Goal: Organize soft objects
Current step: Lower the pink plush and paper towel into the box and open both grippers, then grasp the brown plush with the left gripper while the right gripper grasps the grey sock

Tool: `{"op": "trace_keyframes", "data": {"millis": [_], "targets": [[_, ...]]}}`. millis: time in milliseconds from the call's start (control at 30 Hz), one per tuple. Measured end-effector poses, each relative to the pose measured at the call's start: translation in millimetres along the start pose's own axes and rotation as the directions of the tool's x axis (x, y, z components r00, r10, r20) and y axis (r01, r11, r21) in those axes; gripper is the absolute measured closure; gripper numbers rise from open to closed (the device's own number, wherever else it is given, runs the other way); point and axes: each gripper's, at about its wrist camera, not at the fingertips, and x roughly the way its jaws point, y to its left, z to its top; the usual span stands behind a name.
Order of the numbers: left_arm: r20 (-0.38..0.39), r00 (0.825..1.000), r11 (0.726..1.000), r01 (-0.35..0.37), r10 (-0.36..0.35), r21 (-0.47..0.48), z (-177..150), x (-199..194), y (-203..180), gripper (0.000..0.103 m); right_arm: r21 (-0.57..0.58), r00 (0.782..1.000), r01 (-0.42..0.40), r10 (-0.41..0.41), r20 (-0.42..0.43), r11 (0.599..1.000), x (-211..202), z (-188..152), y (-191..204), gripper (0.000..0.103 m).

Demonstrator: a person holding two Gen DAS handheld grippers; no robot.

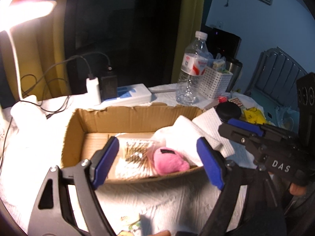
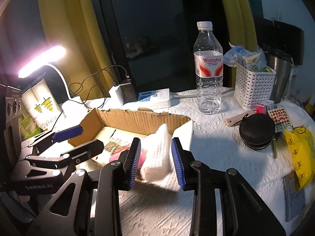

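The surface (image 2: 216, 147) carries the cardboard box (image 1: 122, 118). Inside it, at the right end, lies the folded white towel (image 2: 157, 157), left of it the pink plush (image 1: 169, 161). Right gripper (image 2: 156, 163) jaws stand part open astride the towel without pressing it; left gripper (image 1: 157, 161) jaws stand wide and empty. Withdraw each gripper straight up and clear of the box wall.

A pink plush toy (image 1: 170, 161) and folded white paper towels (image 2: 157, 155) lie inside the torn cardboard box (image 1: 126, 118).
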Motion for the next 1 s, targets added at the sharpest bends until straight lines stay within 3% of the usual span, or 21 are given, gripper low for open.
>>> {"op": "trace_keyframes", "data": {"millis": [267, 1000], "targets": [[0.025, 1.000, 1.000, 0.011, -0.011, -0.025, -12, -37, 4, 0.021, -0.023, 1.000, 0.009, -0.009, 0.009, 1.000, -21, -10, 21, 0.065], [0.063, 0.997, 0.996, -0.047, 0.052, -0.071, -68, -107, 33, 0.021, -0.053, 0.999, 0.026, -0.027, -0.028, 0.998, -51, -57, 69, 0.054]]}}
